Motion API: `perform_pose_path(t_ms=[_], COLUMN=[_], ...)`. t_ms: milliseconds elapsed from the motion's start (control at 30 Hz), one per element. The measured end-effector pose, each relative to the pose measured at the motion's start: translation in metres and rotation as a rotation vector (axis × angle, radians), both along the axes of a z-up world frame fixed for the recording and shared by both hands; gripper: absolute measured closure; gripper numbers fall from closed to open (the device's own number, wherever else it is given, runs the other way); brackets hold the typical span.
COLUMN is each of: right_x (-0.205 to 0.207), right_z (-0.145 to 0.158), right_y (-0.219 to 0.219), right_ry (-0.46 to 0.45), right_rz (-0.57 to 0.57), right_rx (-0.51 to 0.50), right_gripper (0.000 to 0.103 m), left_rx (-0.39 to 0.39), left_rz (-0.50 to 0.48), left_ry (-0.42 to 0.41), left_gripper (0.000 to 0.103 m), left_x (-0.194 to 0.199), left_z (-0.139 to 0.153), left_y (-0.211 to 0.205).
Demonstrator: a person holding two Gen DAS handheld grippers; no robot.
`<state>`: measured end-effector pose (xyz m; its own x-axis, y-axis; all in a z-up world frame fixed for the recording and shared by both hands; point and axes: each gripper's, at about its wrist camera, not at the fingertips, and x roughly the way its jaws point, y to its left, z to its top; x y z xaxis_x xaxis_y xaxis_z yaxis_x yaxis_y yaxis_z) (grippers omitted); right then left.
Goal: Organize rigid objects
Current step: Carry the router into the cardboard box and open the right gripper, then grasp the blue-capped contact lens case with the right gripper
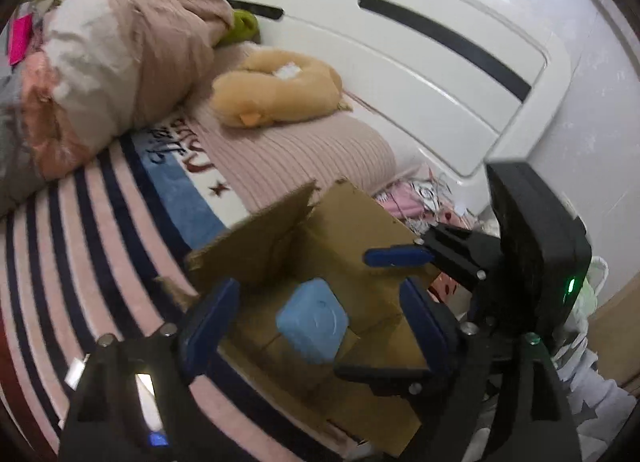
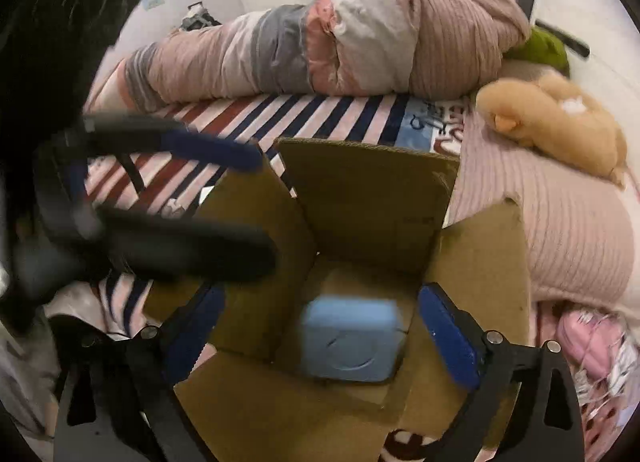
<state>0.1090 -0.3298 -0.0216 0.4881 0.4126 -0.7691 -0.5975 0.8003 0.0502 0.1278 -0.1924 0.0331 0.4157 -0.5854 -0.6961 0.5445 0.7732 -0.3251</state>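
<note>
The right tongs (image 2: pixel 316 338) hang spread wide and empty right over the open box (image 2: pixel 372 197); the blue case (image 2: pixel 350 342) lies on the box floor straight ahead, between their tips and below them. It looks roughly square, so no long axis matters. The left tongs (image 1: pixel 316 314), also wide apart and holding nothing, come at the box from the side, the case ahead of them. The right looks nearer. Beyond, the box sits on the striped bed (image 1: pixel 100 246).
</note>
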Motion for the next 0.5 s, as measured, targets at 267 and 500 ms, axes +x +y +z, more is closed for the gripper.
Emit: perform_pose_path(t_ms=[267,500], right_x=[-0.061,-0.09], right_z=[0.045,0.007], right_y=[0.064,0.159], right_ry=[-0.198,-0.102], right_rz=[0.182,0.357], right_rx=[0.099,0.175], right_gripper=[0.004,0.005], left_rx=[0.091,0.13], left_rz=[0.271,0.45], left_ry=[-0.176,-0.188], left_gripper=[0.005,0.005], left_x=[-0.038,-0.063], left_z=[0.016,-0.04], left_y=[0.114,0.224])
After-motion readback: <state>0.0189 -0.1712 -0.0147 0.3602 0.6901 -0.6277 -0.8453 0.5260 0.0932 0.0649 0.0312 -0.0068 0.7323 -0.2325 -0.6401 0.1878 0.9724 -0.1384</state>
